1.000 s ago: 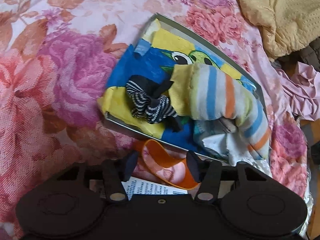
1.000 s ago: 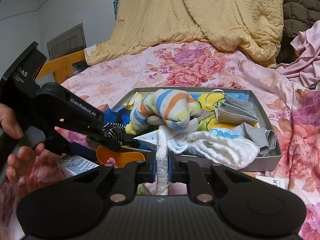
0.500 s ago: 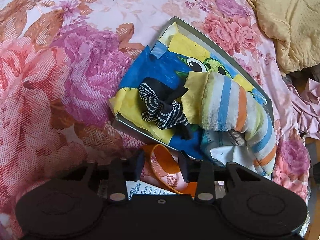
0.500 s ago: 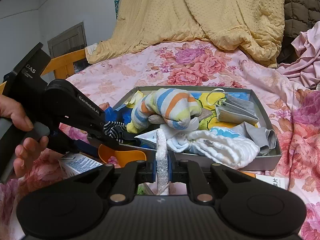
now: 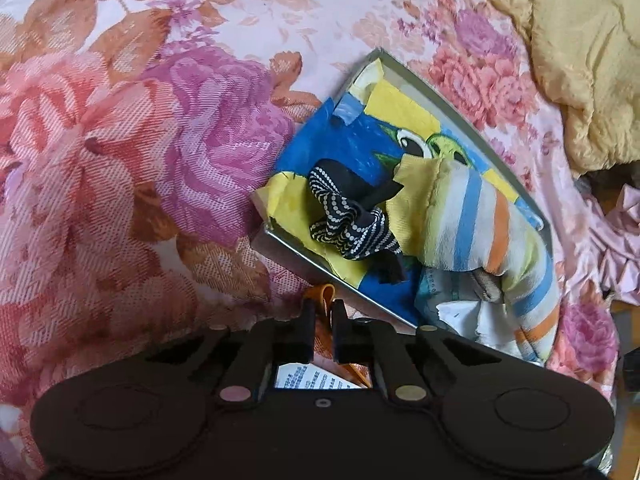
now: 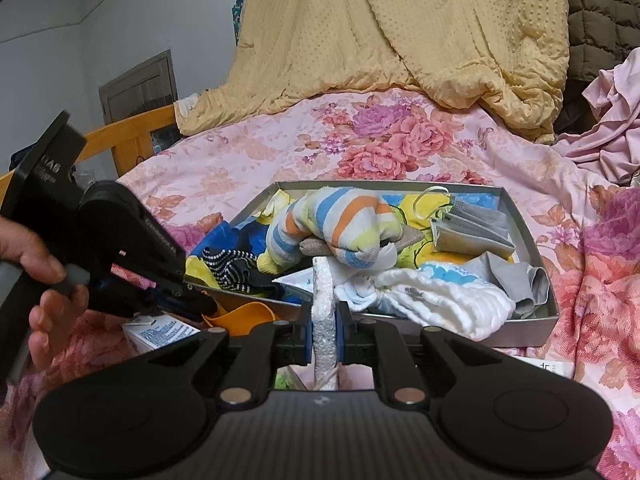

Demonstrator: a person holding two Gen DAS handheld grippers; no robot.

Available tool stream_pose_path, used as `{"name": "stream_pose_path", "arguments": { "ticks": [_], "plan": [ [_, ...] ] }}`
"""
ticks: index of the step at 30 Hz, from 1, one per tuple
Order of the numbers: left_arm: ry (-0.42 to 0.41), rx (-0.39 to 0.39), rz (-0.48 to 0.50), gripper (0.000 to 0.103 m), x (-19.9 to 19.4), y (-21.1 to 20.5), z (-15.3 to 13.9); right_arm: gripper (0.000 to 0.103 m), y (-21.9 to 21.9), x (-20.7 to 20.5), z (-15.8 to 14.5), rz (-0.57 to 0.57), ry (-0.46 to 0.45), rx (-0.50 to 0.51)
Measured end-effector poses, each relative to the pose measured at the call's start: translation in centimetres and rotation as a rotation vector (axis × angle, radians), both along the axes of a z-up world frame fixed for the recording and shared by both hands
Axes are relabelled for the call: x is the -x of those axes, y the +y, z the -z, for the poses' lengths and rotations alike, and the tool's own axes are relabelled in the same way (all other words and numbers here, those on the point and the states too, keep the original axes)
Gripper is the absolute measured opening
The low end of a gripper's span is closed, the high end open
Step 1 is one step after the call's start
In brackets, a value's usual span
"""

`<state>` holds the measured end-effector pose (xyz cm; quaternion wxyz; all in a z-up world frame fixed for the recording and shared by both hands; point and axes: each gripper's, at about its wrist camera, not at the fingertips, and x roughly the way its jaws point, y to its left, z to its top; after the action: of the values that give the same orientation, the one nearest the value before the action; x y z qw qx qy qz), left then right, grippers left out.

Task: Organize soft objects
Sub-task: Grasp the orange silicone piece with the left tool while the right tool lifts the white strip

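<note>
A shallow grey box [image 5: 440,92] lies on the floral bedsheet [image 5: 140,160]. It holds a striped sock [image 5: 472,224], a black dotted cloth [image 5: 348,224] and a blue and yellow printed cloth [image 5: 352,140]. Just outside its near edge, my left gripper [image 5: 323,306] is closing its jaws, and an orange band [image 5: 322,292] is pinched between them. From the right wrist view, the left gripper [image 6: 200,304] dips onto that orange band [image 6: 240,316] beside the box [image 6: 532,240]. My right gripper [image 6: 323,320] is shut on an upright strip of white cloth [image 6: 323,292].
Folded grey masks [image 6: 468,232] and a white towel [image 6: 440,300] fill the box's right half. A small printed carton [image 6: 160,332] lies under the left gripper. A yellow blanket [image 6: 400,32], a pink garment [image 6: 608,120] and a wooden bed rail [image 6: 132,128] border the bed.
The left gripper's jaws came together from wide apart onto the orange band, and it rolled a little. The right gripper kept still with the white cloth.
</note>
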<state>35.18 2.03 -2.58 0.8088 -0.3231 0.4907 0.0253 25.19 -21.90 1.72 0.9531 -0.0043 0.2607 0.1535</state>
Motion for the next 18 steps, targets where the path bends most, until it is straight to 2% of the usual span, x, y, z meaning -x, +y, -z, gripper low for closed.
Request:
{"name": "stream_pose_path", "arguments": {
  "ticks": [7,18],
  "plan": [
    [-0.087,0.016,-0.005,0.005,2.2,0.1,-1.1,0.012,-0.4,0.6,-1.0,-0.003,-0.030,-0.024],
    [-0.223,-0.042,0.023,0.004,4.7,-1.0,-5.8,0.012,-2.4,2.0,-3.5,0.018,-0.099,-0.090]
  ]
}}
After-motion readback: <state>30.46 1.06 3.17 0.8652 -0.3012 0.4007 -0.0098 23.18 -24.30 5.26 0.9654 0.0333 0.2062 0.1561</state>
